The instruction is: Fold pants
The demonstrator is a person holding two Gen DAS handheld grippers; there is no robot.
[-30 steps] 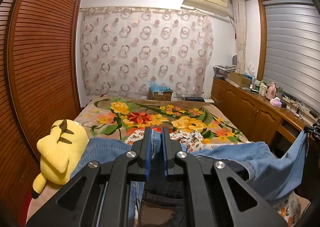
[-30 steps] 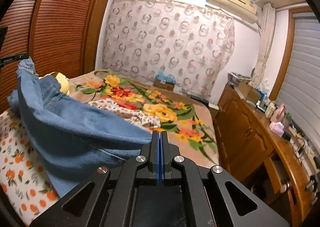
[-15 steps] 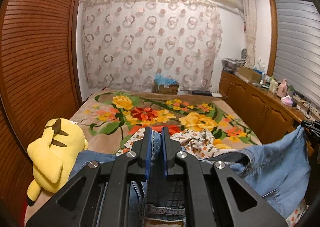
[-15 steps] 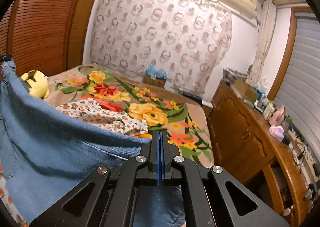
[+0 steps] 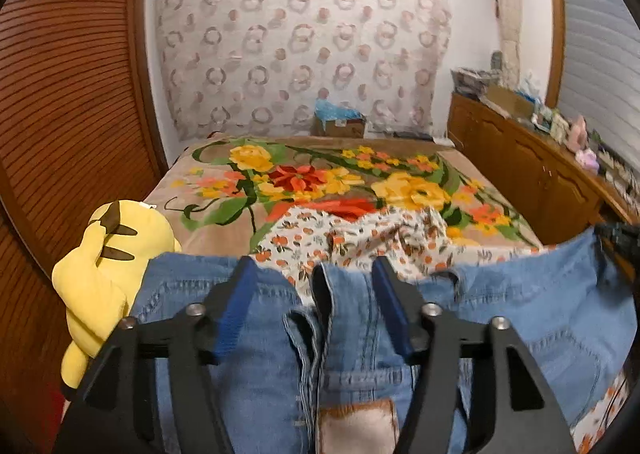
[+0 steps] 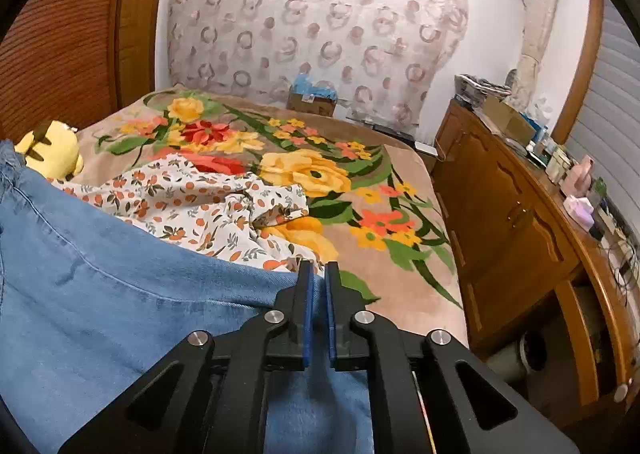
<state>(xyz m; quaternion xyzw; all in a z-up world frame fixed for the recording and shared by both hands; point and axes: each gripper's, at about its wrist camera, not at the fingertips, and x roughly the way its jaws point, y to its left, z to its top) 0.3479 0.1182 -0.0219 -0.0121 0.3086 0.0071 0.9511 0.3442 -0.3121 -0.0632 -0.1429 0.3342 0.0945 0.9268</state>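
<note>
While 0.5 s ago pinched tight on the denim, left hand-held gripper [image 5: 314,286] now spreading, pads clear of the jeans [image 5: 352,318], waistband fold and brown patch loose between the 2 fingers. Right hand-held gripper [image 6: 316,286] just starting to part too, a narrow slit where pads were pressed flat, denim edge in the gap; whether still pinched cannot be told. Jeans lower than before, draped across the near end of the bed [image 6: 400,294], over the orange-print cloth [image 6: 192,209]. More of the floral blanket [image 5: 320,181] in view than earlier. Yellow plush [image 5: 108,274] beside the jeans at left.
</note>
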